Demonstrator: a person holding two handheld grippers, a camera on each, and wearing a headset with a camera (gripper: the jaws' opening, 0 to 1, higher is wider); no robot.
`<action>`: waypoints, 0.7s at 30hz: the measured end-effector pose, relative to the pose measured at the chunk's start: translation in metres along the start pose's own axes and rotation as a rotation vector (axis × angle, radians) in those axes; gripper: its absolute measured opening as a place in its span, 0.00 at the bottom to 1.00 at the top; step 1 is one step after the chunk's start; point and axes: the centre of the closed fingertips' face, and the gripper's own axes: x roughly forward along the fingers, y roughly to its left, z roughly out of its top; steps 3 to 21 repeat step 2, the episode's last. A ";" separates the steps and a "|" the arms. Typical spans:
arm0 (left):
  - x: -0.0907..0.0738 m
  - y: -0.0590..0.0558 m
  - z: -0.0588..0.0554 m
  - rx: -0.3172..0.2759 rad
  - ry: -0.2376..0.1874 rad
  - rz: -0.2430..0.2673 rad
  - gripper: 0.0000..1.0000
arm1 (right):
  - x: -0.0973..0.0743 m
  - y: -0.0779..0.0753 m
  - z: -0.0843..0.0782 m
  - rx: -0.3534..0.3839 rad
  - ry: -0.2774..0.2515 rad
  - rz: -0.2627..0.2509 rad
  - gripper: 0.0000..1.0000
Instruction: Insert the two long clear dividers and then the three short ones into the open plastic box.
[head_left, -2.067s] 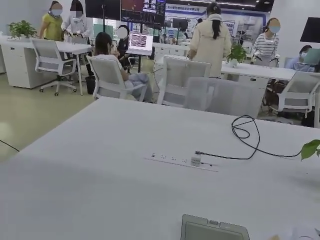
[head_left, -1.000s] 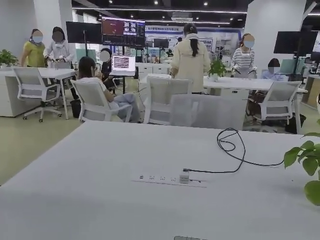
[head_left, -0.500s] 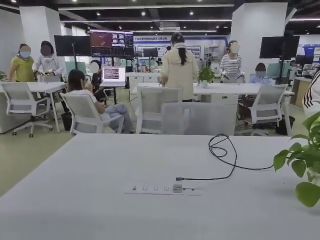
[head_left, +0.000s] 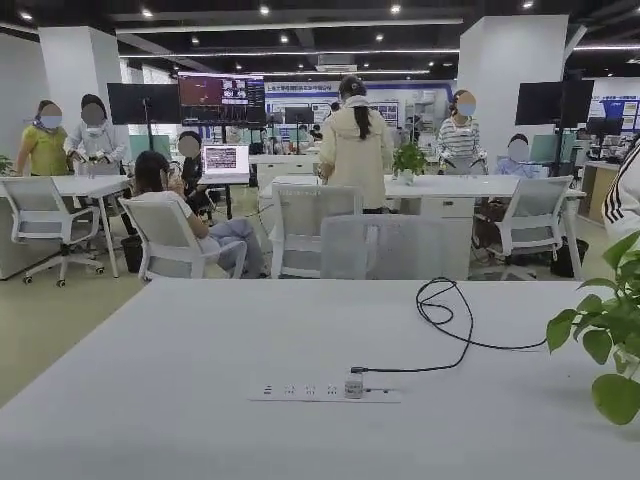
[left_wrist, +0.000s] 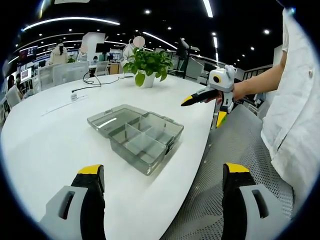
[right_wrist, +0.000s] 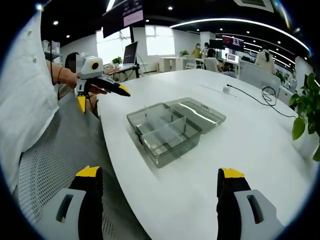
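The clear plastic box (left_wrist: 142, 136) lies open near the table's edge, its lid (left_wrist: 107, 119) folded flat beside it. Clear dividers stand inside and split it into several compartments. In the left gripper view my left gripper (left_wrist: 162, 169) is open and empty, short of the box and over the table's edge. My right gripper (left_wrist: 210, 95), held in a hand, hangs off the table's side with its jaws spread. In the right gripper view the box (right_wrist: 165, 131) lies ahead of my open right gripper (right_wrist: 159, 173), and the left gripper (right_wrist: 100, 82) is beyond it at the left.
The white table (head_left: 200, 400) carries a power strip (head_left: 320, 391) with a black cable (head_left: 440, 310) and a potted plant (head_left: 605, 340) at the right. Mesh chairs (head_left: 380, 245) stand at its far side. Several people stand and sit at desks behind.
The head camera has tilted up, so the box's corner slid out at the bottom and the plant came in from the right. Nothing on the table has moved.
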 end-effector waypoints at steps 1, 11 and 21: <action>0.000 0.000 0.000 0.001 0.000 0.001 1.00 | 0.000 0.000 0.001 -0.001 0.000 0.000 0.96; 0.000 0.000 0.000 0.000 0.001 0.001 1.00 | 0.000 0.000 0.001 -0.003 -0.001 0.001 0.96; 0.000 0.000 0.000 0.000 0.001 0.001 1.00 | 0.000 0.000 0.001 -0.003 -0.001 0.001 0.96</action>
